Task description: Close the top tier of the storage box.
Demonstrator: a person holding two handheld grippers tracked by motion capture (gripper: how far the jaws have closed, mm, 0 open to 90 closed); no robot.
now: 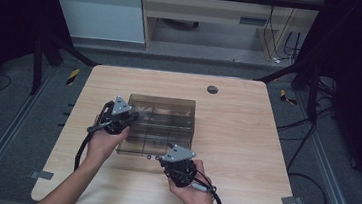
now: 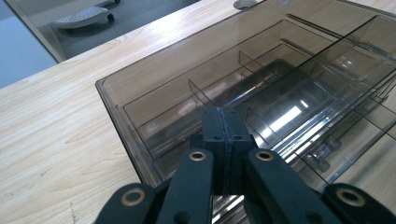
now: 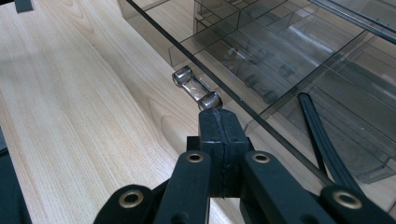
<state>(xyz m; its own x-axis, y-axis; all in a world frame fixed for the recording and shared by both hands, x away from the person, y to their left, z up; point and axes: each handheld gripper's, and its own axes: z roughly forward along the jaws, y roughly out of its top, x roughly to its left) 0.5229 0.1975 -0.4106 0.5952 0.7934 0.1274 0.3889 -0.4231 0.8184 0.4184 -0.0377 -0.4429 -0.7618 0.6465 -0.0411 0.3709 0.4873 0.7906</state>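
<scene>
Left gripper view: the left gripper (image 2: 223,122) has its two black jaws pressed flat together with nothing between them, their tips poised over the left wall of the smoked clear plastic box (image 2: 140,100). In the right gripper view the right gripper (image 3: 217,122) is likewise closed on nothing, its tips just beside a small clear latch (image 3: 196,88) on the box's near wall; whether they touch it cannot be told. There are two grippers, one box and one latch by the jaws. The box is rectangular, glossy and see-through, split by thin upright dividers into several compartments. In the high view it sits near the middle of the table (image 1: 246,138), a pale wood-grain top with rounded corners, with the left gripper at its left side and the right at its near edge. A small round grey cap (image 1: 212,89) lies farther back.
</scene>
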